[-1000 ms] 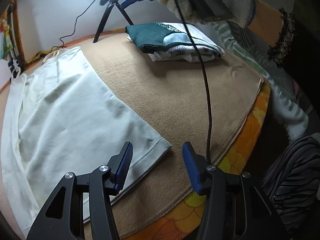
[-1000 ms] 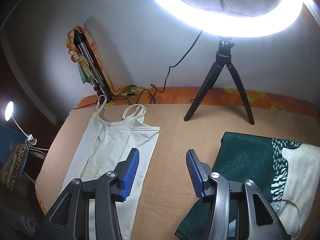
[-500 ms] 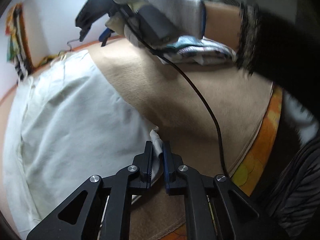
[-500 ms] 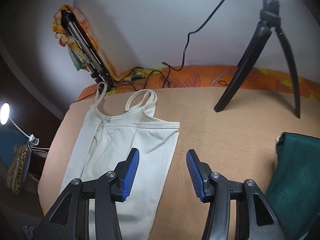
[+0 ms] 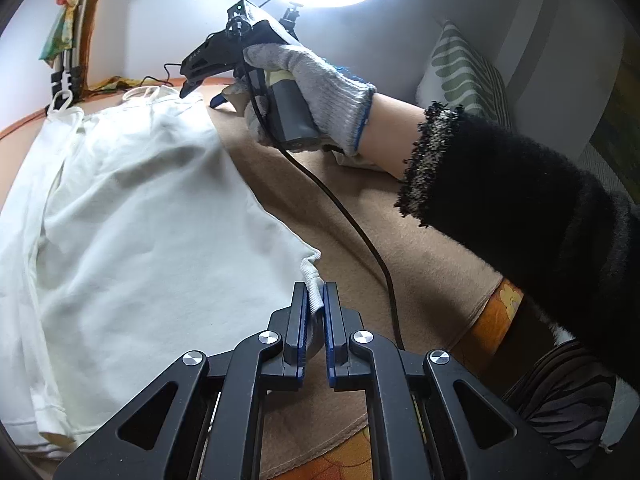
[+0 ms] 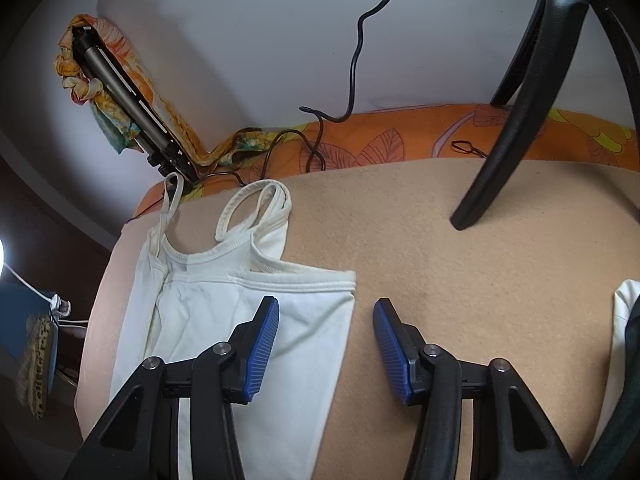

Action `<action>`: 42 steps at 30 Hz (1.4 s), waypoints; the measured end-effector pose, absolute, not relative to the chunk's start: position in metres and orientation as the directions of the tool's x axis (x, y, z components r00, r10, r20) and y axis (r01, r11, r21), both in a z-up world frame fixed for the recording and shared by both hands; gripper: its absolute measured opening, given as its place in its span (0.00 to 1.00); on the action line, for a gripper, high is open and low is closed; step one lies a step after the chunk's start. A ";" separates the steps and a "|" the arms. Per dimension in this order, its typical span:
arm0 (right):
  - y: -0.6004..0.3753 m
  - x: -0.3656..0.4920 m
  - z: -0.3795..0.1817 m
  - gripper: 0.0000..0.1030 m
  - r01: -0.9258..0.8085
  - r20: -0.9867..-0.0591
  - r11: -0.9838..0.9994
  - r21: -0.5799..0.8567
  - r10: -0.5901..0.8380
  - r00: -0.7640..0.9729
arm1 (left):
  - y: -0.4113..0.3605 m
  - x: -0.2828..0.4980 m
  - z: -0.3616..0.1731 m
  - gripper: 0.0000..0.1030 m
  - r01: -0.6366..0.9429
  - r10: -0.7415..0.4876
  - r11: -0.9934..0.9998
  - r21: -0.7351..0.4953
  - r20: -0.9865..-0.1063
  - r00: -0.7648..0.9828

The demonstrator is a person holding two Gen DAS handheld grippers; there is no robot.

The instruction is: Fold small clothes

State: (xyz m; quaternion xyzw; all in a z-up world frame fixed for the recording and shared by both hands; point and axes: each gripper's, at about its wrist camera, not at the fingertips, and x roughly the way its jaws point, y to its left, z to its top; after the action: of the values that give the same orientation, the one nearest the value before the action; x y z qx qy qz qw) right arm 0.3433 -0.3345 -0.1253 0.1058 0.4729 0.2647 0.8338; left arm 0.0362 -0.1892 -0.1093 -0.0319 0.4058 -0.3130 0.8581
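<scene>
A white strappy top [image 5: 132, 220] lies flat on a tan blanket [image 5: 360, 216]. My left gripper [image 5: 315, 300] is shut on the top's near hem corner [image 5: 312, 276]. In the right wrist view the top [image 6: 256, 320] shows its straps and upper edge. My right gripper [image 6: 326, 320] is open, low over the top's upper right corner [image 6: 344, 280], with one finger over the cloth and the other over the blanket. In the left wrist view the right gripper [image 5: 200, 88] is held by a gloved hand [image 5: 304, 80] at the far end of the top.
A ring light tripod leg [image 6: 504, 128] stands on the blanket at the back right. A folded dark green and white garment [image 6: 624, 360] lies at the right edge. Cables [image 6: 320, 148] and an orange patterned sheet [image 6: 400, 140] run along the wall. A striped pillow [image 5: 460, 68] sits at the right.
My left gripper closed on the hem corner of the white top and stays shut on it. My right gripper moved left and down toward the top's upper right corner, still open.
</scene>
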 end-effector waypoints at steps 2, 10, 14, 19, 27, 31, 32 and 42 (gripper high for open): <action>-0.330 0.345 -0.127 0.32 -0.346 -0.735 0.835 0.428 0.545 0.404 | -0.189 0.034 -0.108 0.05 0.512 -0.565 0.802 -0.308 -0.669 0.482; -0.327 0.342 -0.115 0.00 -0.350 -0.725 0.855 0.382 0.512 0.460 | -0.179 0.032 -0.107 0.05 0.497 -0.594 0.791 -0.357 -0.645 0.481; -0.329 0.347 -0.109 0.00 -0.300 -0.754 0.887 0.351 0.457 0.471 | -0.172 0.030 -0.103 0.05 0.490 -0.598 0.791 -0.367 -0.632 0.492; -0.308 0.337 -0.103 0.00 -0.329 -0.786 0.915 0.234 0.377 0.490 | -0.156 0.024 -0.098 0.05 0.469 -0.597 0.797 -0.380 -0.610 0.520; -0.262 0.320 -0.071 0.00 -0.400 -0.789 0.911 0.100 0.318 0.525 | -0.123 0.011 -0.105 0.05 0.391 -0.586 0.810 -0.437 -0.585 0.561; -0.231 0.316 -0.065 0.00 -0.426 -0.789 0.903 0.056 0.302 0.535 | -0.105 0.007 -0.108 0.05 0.361 -0.562 0.826 -0.433 -0.580 0.589; -0.224 0.316 -0.065 0.00 -0.429 -0.790 0.902 0.049 0.297 0.536 | -0.102 0.007 -0.108 0.05 0.353 -0.557 0.829 -0.434 -0.581 0.593; -0.152 0.313 -0.094 0.00 -0.489 -0.816 0.872 -0.010 0.276 0.509 | -0.071 0.013 -0.124 0.05 0.268 -0.524 0.843 -0.466 -0.604 0.601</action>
State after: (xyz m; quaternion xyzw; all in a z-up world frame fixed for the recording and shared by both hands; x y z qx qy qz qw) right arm 0.3125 -0.1525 -0.0942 -0.1203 0.4430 0.2222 0.8602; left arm 0.0127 -0.0709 -0.1242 -0.1661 0.3858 -0.2251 0.8791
